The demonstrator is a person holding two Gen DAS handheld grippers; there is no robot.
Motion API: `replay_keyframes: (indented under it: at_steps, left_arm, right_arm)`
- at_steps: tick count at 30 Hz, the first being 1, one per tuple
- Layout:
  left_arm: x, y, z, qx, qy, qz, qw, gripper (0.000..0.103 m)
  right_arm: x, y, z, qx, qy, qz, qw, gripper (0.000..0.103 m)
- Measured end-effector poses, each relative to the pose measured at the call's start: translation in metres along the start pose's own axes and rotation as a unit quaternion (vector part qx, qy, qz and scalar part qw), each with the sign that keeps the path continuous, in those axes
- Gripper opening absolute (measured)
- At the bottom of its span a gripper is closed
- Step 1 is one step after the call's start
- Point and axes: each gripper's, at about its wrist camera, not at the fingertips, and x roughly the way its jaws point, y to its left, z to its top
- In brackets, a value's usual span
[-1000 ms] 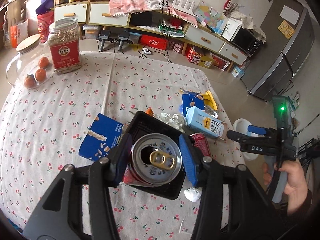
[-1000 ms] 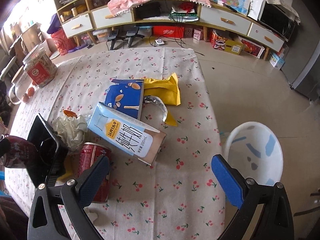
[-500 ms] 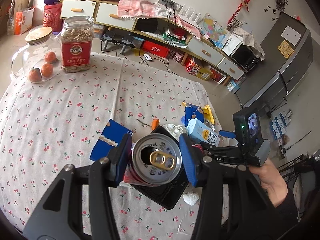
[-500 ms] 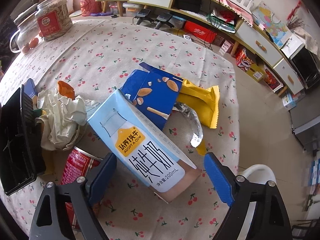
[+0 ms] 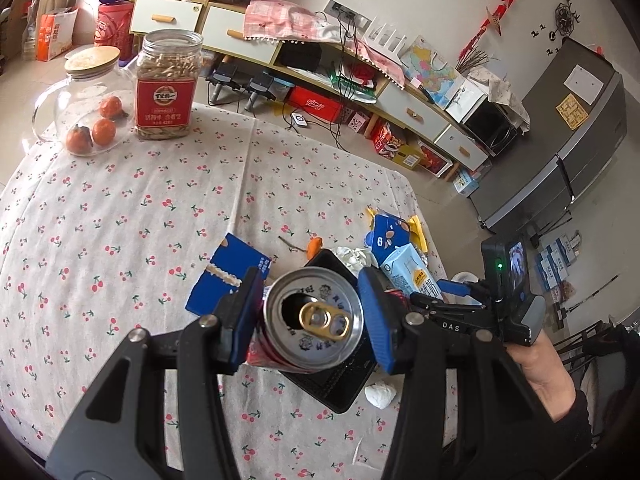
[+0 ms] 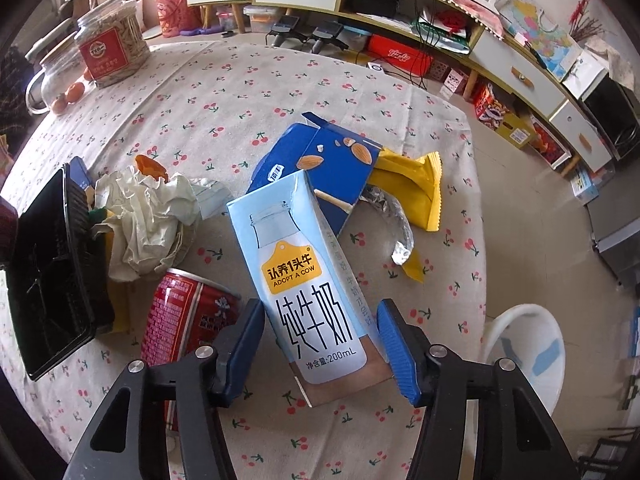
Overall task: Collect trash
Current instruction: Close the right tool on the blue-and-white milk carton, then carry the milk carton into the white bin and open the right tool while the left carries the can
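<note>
My left gripper [image 5: 310,296] is shut on an opened red drink can [image 5: 316,320], held above a black plastic tray [image 5: 340,384] on the cherry-print tablecloth. A light-blue milk carton [image 6: 296,260] lies flat on the table. My right gripper [image 6: 320,320] points down over its lower end, with the carton between the closing jaws. The right pad is at the carton's edge, and a narrow gap shows at the left pad. In the left wrist view, that carton [image 5: 408,274] lies right of the tray, with a hand on the right gripper's handle.
Around the carton lie a second red can [image 6: 180,320], crumpled paper [image 6: 144,220], a blue almond box [image 6: 320,164], a yellow wrapper [image 6: 412,184] and foil [image 6: 396,224]. A flat blue box [image 5: 228,276] and a paper ball [image 5: 380,394] flank the tray. Two jars [image 5: 166,84] stand far left. A white chair [image 6: 524,344] stands beyond the table edge.
The right gripper came down over the milk carton and its jaws narrowed from wide open to just around it. The left gripper kept its hold on the can and shifted slightly.
</note>
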Motion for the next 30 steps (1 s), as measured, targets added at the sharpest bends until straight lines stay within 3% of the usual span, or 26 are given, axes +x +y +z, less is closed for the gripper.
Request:
replay_keyframes:
  at_steps: [6, 14, 22, 30]
  left_arm:
    - [-0.003, -0.002, -0.001, 0.005, -0.004, -0.003, 1.0, 0.051]
    - [0.0, -0.011, -0.004, 0.017, -0.007, -0.005, 0.9998, 0.051]
    - [0.007, -0.019, -0.008, 0.028, -0.001, -0.004, 0.9996, 0.051]
    - [0.012, -0.025, -0.01, 0.036, 0.002, 0.0, 0.9994, 0.051]
  right_arm:
    - [-0.023, -0.01, -0.016, 0.034, -0.015, 0.025, 0.999, 0.053]
    - [-0.038, -0.021, -0.036, 0.073, -0.012, 0.031, 0.997, 0.052]
    - [-0.016, -0.042, -0.065, 0.137, 0.054, 0.029, 0.989, 0.054]
    - [-0.014, -0.043, -0.071, 0.127, 0.041, 0.038, 0.99, 0.053]
